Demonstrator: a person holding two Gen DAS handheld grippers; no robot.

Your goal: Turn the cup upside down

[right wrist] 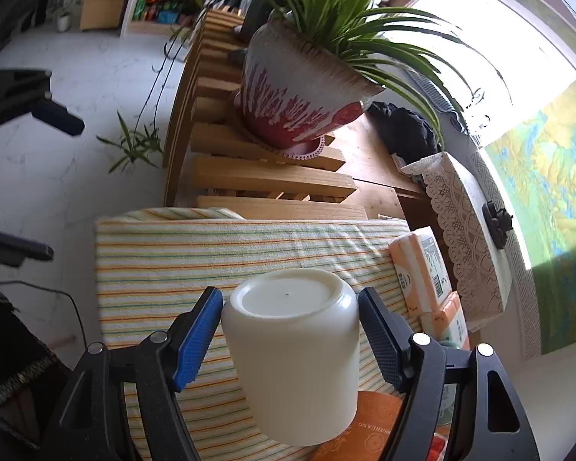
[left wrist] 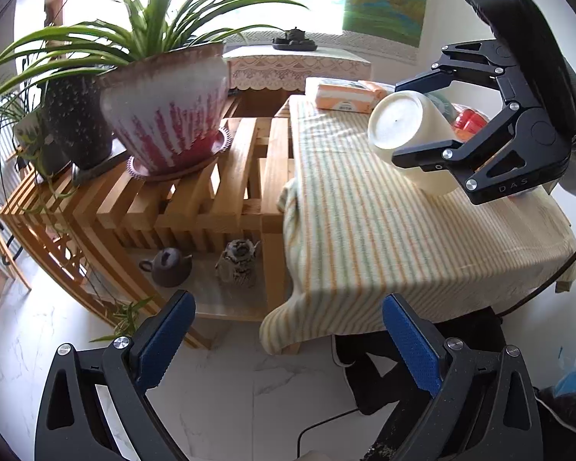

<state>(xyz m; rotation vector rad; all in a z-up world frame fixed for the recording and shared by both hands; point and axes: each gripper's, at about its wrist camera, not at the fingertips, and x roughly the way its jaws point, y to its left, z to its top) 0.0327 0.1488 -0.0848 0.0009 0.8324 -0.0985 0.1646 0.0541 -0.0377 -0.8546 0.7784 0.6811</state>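
A cream cup [right wrist: 292, 349] stands bottom up and tilted on the striped cloth of the table [right wrist: 165, 253]. My right gripper [right wrist: 291, 330] has its jaws on either side of the cup, a small gap showing at each pad. In the left wrist view the cup [left wrist: 407, 138] sits between the right gripper's black fingers [left wrist: 422, 153]. My left gripper [left wrist: 288, 342] is open and empty, held below the table's near edge, above the floor.
A large red-and-white plant pot [left wrist: 165, 111] stands on a slatted wooden bench [left wrist: 219, 192] to the left of the table. Orange tissue packs [right wrist: 422, 272] lie at the table's far edge. Two small teapots [left wrist: 169, 267] sit on the bench's lower shelf.
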